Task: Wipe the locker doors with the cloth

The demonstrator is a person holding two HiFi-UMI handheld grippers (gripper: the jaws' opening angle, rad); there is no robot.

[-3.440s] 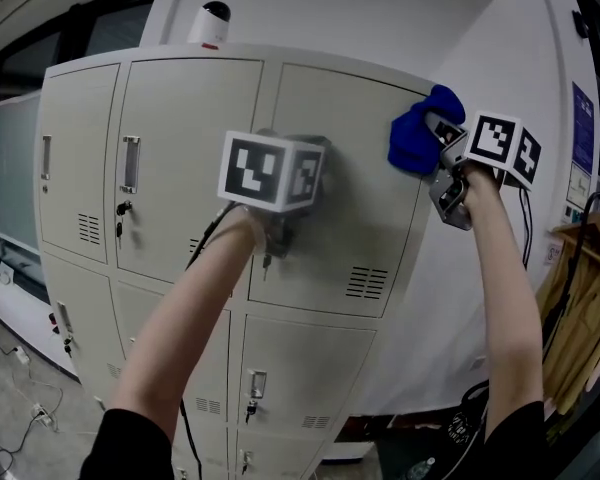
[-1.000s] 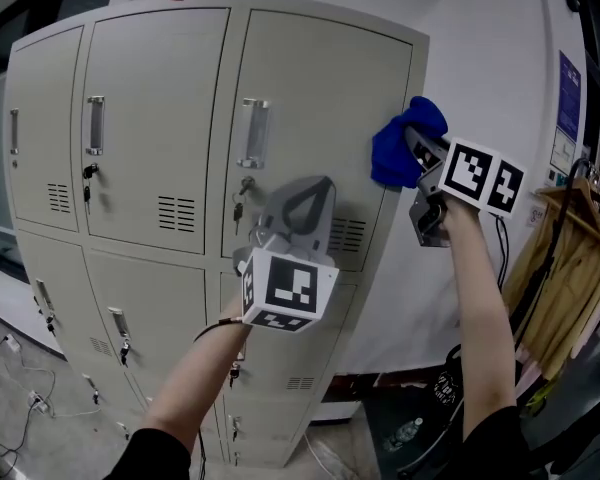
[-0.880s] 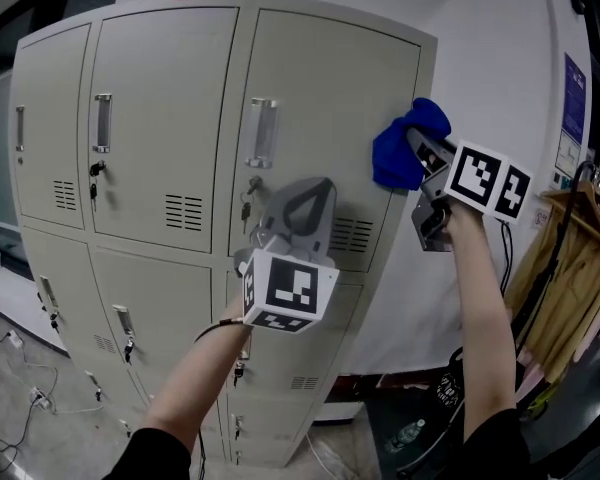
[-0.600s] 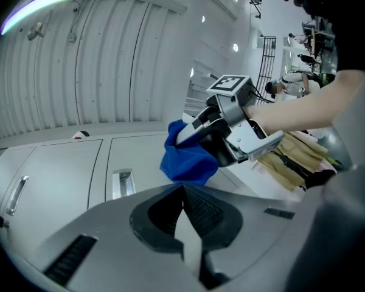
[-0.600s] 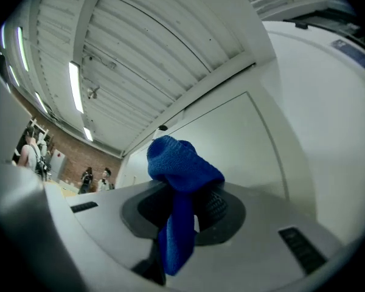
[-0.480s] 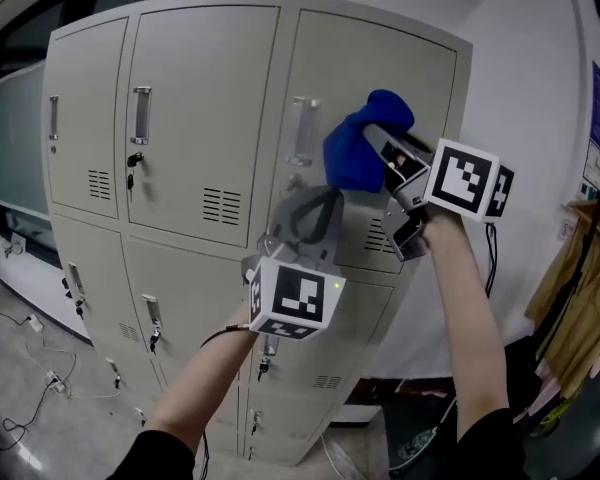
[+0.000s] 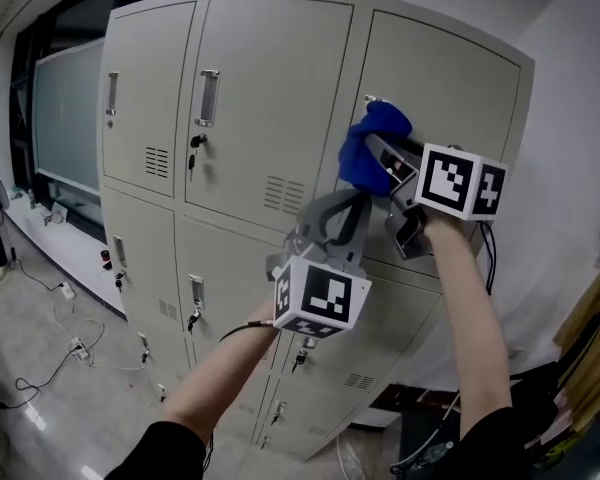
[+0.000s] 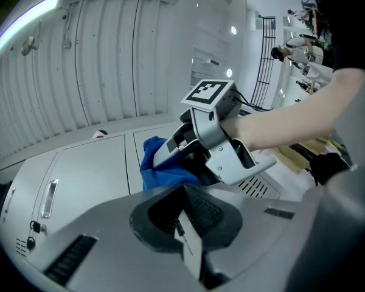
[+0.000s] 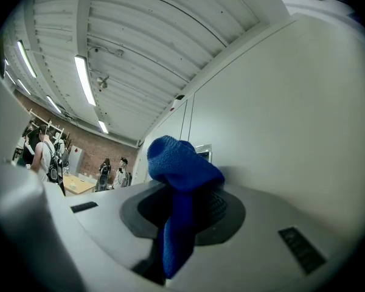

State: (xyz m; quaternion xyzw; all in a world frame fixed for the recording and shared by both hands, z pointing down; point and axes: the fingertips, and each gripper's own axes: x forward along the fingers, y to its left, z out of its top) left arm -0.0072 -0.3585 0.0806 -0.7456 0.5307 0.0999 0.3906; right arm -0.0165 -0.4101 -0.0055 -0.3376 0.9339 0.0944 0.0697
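Right tool [image 7: 382, 164] is clamped on the blue cloth [image 7: 367, 146], which appears pressed to the top-right locker door [image 7: 460, 88] near its left edge (just beside the handle [image 7: 369, 99]). Left tool [image 7: 332, 220] is held lower, jaws together with nothing between them, close beside the right one. Bare door panel lies mainly rightward and below; room for strokes there is judged ample.

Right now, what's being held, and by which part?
The right gripper clamps the blue cloth by a bunched strip, its wad sticking out past the tips. The left gripper is shut on nothing.
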